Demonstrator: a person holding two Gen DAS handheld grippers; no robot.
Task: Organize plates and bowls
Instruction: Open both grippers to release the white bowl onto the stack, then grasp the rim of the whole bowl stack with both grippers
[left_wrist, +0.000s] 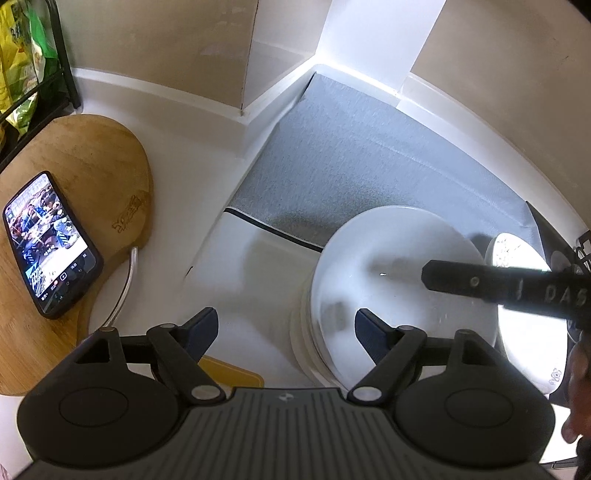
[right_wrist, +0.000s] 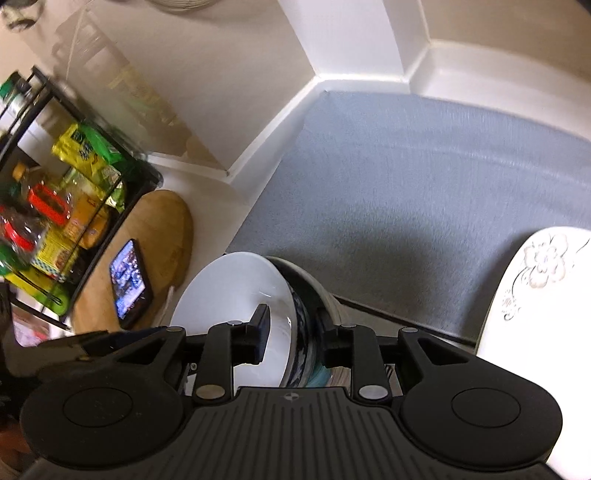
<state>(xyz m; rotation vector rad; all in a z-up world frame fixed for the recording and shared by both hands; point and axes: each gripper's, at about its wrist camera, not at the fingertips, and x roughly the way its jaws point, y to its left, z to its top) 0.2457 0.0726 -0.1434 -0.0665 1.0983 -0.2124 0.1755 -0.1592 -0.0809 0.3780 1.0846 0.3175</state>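
Observation:
A white bowl (left_wrist: 388, 258) rests on a stack of white dishes (left_wrist: 301, 332) at the near edge of a grey mat (left_wrist: 369, 166). My left gripper (left_wrist: 286, 332) is open just left of that stack, with nothing between its fingers. In the right wrist view the white bowl (right_wrist: 221, 291) nests in a blue-patterned bowl (right_wrist: 304, 317). My right gripper (right_wrist: 291, 332) straddles both rims. One pad (right_wrist: 260, 328) is inside the white bowl, with a small gap showing to its wall. That same finger (left_wrist: 461, 282) reaches over the bowl in the left wrist view.
A flower-patterned plate (right_wrist: 535, 295) sits to the right of the bowls on the grey mat (right_wrist: 406, 184). To the left lie a wooden board (left_wrist: 92, 158) with a lit phone (left_wrist: 48, 243) and a black wire rack (right_wrist: 55, 203) of food packets. Walls and a corner ledge close off the back.

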